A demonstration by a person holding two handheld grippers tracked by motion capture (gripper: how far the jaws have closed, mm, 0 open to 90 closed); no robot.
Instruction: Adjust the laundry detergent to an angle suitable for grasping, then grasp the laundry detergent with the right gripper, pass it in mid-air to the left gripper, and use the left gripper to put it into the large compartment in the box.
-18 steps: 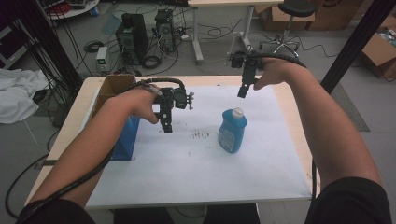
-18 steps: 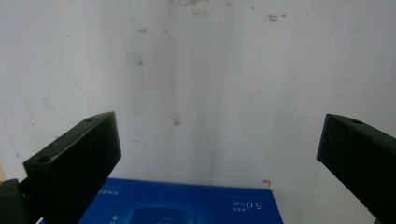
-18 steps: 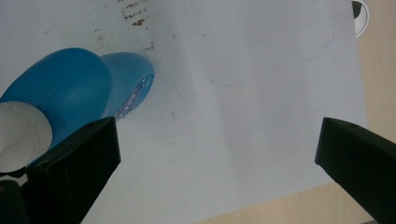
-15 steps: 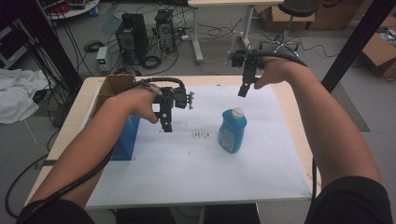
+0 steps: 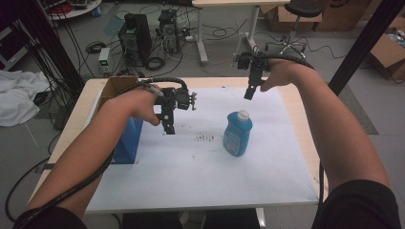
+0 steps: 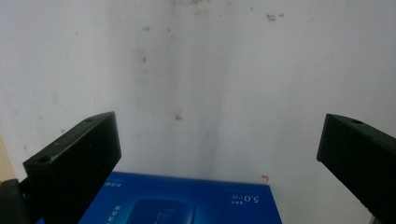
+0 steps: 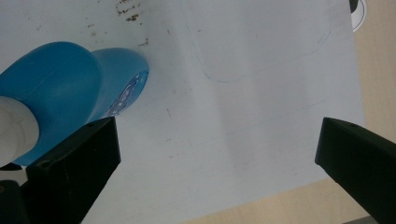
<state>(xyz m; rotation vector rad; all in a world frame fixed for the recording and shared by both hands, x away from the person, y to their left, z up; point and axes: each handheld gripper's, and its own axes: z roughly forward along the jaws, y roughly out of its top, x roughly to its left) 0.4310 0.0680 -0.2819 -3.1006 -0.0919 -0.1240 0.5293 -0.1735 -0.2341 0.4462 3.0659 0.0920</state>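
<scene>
Both jaws stand wide with nothing between them. The left hand-held gripper [image 5: 168, 128] hangs beside the blue box [image 5: 127, 141]. The right hand-held gripper [image 5: 249, 93] hangs above the blue bottle [image 5: 237, 136]

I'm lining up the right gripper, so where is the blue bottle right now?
In the high view the blue bottle stands upright on the white sheet, right of centre, below the open right gripper.
</scene>
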